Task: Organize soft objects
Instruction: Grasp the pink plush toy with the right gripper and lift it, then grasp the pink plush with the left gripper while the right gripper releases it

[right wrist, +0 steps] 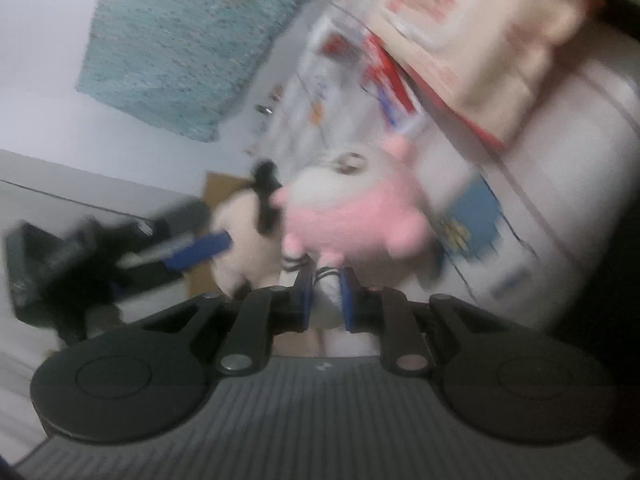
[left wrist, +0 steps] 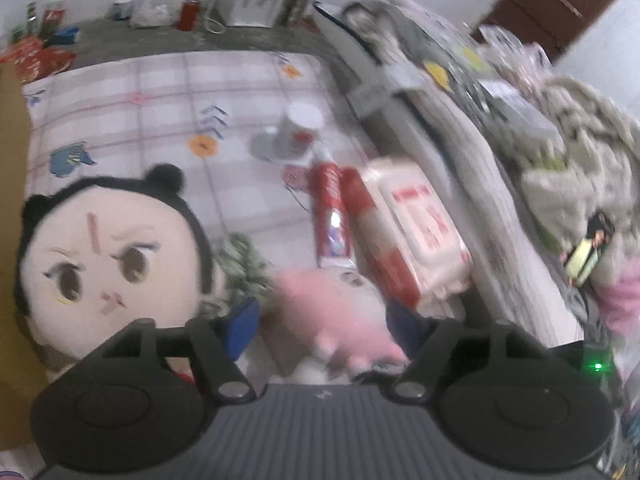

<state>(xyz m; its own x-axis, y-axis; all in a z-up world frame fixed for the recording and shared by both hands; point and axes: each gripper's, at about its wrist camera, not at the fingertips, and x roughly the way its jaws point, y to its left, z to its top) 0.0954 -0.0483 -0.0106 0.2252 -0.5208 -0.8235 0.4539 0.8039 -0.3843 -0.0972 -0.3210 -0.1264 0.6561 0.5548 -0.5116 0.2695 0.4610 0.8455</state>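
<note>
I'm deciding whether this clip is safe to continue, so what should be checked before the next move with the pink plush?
1. Right gripper hold: jaws shut on a white part just below the pink plush, apparently its own. Ok.
2. Left gripper free: open, one finger on each side of the plush, not pressing. Ok.
3. Sharp view: both wrist pictures are blurred. Not ok.
4. Doll apart from the plush: they sit close, but contact is unclear. Cannot tell.
5. Path clear: the toothpaste tube and wipes pack lie just beyond the plush. Not ok.
6. Place to put the plush: none identifiable. Cannot tell.
</note>
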